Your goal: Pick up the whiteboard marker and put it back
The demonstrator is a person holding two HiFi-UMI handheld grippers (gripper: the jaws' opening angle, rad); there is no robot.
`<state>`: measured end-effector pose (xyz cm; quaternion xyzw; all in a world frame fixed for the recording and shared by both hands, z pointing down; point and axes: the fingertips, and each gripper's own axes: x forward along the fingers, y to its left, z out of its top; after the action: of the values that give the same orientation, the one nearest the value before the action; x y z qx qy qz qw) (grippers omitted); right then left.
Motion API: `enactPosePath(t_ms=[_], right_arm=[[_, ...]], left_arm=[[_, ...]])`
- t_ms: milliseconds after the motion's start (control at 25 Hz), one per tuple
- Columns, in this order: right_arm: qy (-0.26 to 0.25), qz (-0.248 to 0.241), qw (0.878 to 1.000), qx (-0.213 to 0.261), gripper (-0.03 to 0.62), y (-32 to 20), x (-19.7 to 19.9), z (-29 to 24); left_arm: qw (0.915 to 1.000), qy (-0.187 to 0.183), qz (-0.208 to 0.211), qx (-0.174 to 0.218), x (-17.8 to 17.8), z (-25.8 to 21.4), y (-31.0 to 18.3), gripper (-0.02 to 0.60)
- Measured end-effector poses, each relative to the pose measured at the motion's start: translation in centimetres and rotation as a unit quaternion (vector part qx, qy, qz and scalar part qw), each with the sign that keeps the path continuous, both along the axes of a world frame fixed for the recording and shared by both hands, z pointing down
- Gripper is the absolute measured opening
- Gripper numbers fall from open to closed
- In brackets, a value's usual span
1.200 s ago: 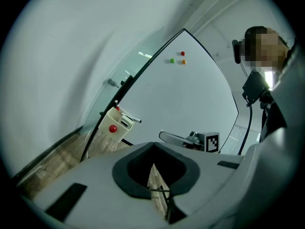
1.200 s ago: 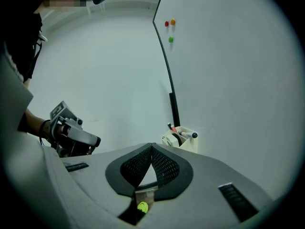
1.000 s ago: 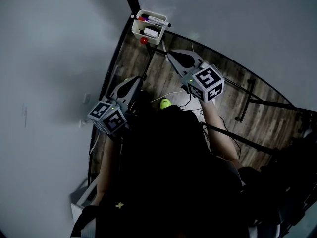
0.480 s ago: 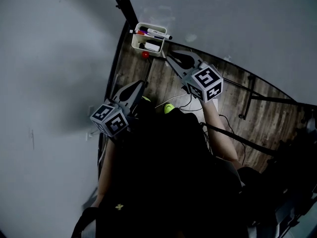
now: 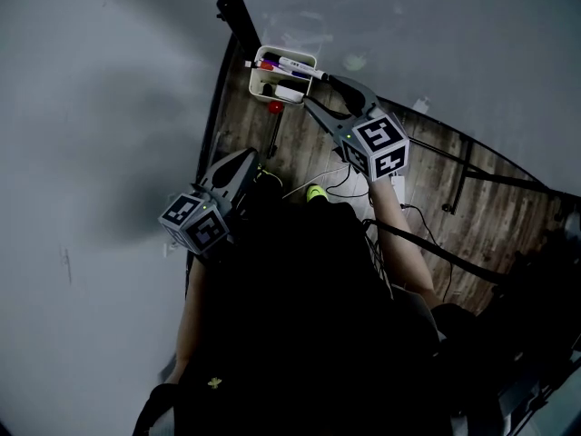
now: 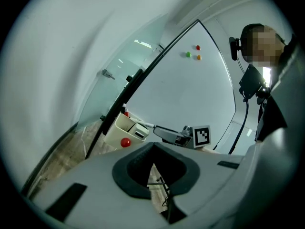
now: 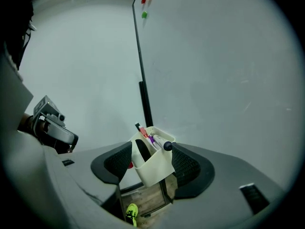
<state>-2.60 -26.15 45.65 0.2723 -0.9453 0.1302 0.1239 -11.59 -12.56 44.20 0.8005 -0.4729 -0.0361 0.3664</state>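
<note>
A cream holder [image 5: 272,82] hangs on the whiteboard's lower edge with several markers in it. One white marker [image 5: 292,64] with a black cap lies across its top. My right gripper [image 5: 322,91] is just below and right of the holder. Its jaws have just been opening and stand wide, with nothing pressed between them. In the right gripper view the holder [image 7: 153,168] fills the gap ahead, and the marker's cap [image 7: 167,146] sits close to the right pad. My left gripper [image 5: 243,160] hangs lower left, shut and empty, and its tips meet [image 6: 153,146].
A red magnet [image 5: 275,107] sticks to the board below the holder. The whiteboard's dark frame [image 5: 229,12] runs diagonally. Small coloured magnets [image 7: 144,4] sit high on the board. Cables and a yellow-green shoe [image 5: 315,192] lie on the wooden floor [image 5: 427,180], beside stand legs [image 5: 467,166].
The right gripper has moved up to the holder and its jaws have gone from shut to wide open. The left gripper has drifted slightly and stays shut.
</note>
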Motion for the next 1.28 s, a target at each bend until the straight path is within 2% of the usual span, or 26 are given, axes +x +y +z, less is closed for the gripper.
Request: enactPosePath(t_ms=[80, 760, 880, 1000, 1240, 1280], right_arm=[[-0.001, 0.006, 1.0, -0.003, 0.285, -0.5, 0.0, 0.1], [-0.039, 0.011, 0.998, -0.051, 0.29, -3.4, -1.1, 1.3], [-0.034, 0.013, 0.998, -0.046, 0.254, -3.6, -1.3, 1.3], [-0.018, 0.017, 0.999, -0.035, 0.161, -3.9, -1.4, 1.6], [-0.019, 0.007, 1.0, -0.021, 0.107, -3.6, -1.6, 1.5], [-0.019, 0.006, 1.0, -0.019, 0.078, -3.4, -1.6, 1.4]], left_arm=[[1.0, 0.004, -0.004, -0.005, -0.3, 0.2, 0.1, 0.032], [0.9995, 0.006, -0.023, -0.023, -2.2, 1.0, 2.1, 0.032], [0.9995, 0.007, -0.023, -0.022, -2.6, 1.1, 2.2, 0.032], [0.9994, 0.009, -0.023, -0.024, -2.5, 1.2, 2.3, 0.032], [0.9993, 0.013, -0.025, -0.025, -2.5, 1.2, 2.6, 0.032], [0.9992, 0.013, -0.027, -0.025, -2.6, 1.2, 2.7, 0.032]])
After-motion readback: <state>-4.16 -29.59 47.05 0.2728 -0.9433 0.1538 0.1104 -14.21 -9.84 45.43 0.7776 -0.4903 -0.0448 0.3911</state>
